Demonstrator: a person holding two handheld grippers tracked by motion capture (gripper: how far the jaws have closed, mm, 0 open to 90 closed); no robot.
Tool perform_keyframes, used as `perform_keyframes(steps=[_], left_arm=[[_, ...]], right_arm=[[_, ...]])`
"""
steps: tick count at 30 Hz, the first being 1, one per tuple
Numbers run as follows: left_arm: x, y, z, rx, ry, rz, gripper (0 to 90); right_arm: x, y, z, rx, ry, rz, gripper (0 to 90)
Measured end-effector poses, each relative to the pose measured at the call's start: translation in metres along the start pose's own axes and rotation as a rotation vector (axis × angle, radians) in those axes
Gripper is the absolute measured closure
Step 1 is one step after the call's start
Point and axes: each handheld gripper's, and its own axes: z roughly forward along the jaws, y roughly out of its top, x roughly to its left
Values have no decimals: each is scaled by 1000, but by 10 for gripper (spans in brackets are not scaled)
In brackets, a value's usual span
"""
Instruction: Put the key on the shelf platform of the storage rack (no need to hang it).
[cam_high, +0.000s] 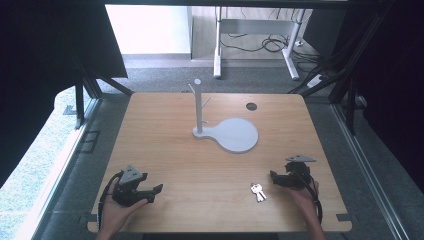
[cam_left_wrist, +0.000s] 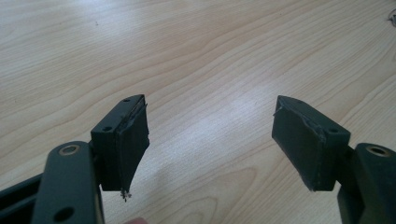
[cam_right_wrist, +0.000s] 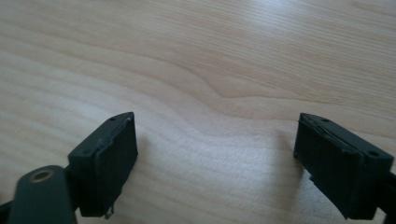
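Observation:
A small bunch of silver keys (cam_high: 258, 191) lies flat on the wooden table (cam_high: 200, 160) near its front edge, right of centre. A grey stand (cam_high: 199, 107) with an upright post and short pegs rises from a round flat base (cam_high: 239, 135) at mid-table. My left gripper (cam_high: 155, 193) rests at the front left, held in a hand, pointing right; in the left gripper view it (cam_left_wrist: 210, 105) is open over bare wood. My right gripper (cam_high: 274, 179) sits just right of the keys, pointing left; in the right gripper view it (cam_right_wrist: 215, 119) is open with nothing between its fingers.
A round cable hole (cam_high: 251, 106) is in the table's far right part. Black frame struts (cam_high: 80, 100) stand off the left and right sides. Beyond the far edge are white desk legs (cam_high: 218, 55) and floor cables.

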Motion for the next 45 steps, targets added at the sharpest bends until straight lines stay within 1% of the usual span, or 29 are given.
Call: perform_keyframes(steps=[1, 3, 5, 8, 9, 10, 11, 15, 17, 19, 22, 26, 29, 30, 31, 34, 37, 41, 45], left_arm=[[-1, 0, 0, -2, 0, 1, 274], [-3, 1, 0, -1, -6, 8, 275], [-4, 1, 3, 10, -8, 18, 274], [-7, 1, 5, 21, -15, 31, 274], [-8, 1, 5, 22, -19, 30, 277], [-8, 2, 5, 25, -21, 33, 277], [-8, 2, 5, 26, -23, 31, 279], [-9, 2, 7, 33, -23, 29, 283], [-9, 1, 7, 35, -27, 27, 283], [-8, 2, 7, 35, -28, 25, 284], [-8, 1, 6, 35, -24, 18, 284], [-7, 0, 5, 33, -20, 7, 283], [-7, -1, 7, 42, -18, 5, 284], [-8, -1, 8, 44, -21, 7, 284], [-8, -1, 8, 48, -23, 11, 284], [-9, -1, 9, 47, -23, 13, 285], [-7, -1, 7, 45, -24, 12, 285], [-6, 0, 3, 30, -22, 3, 285], [-6, 0, 2, 28, -23, 1, 285]], right_arm=[[1, -1, -1, -3, 1, -16, 140], [4, -3, -3, -19, -17, -48, 145], [6, -4, -5, -26, -14, -73, 160], [4, -5, -7, -25, 15, -52, 193], [2, -6, -9, -24, 42, -43, 220], [2, -6, -9, -24, 42, -43, 220], [2, -6, -10, -24, 60, -41, 220], [3, -3, -14, -23, 60, -47, 241], [1, -3, -15, -23, 66, -36, 255], [0, -2, -15, -21, 69, -36, 262], [-2, 0, -15, -15, 90, -36, 268], [-4, 4, -20, -20, 104, -48, 279], [-6, 7, -22, -14, 112, -44, 290], [-6, 8, -21, 0, 104, -52, 317], [-6, 8, -21, 0, 104, -52, 317], [-1, 11, -18, 59, 85, -109, 332], [0, 13, -19, 72, 84, -115, 337], [2, 22, -23, 125, 105, -146, 345], [0, 33, -33, 181, 134, -155, 353]])
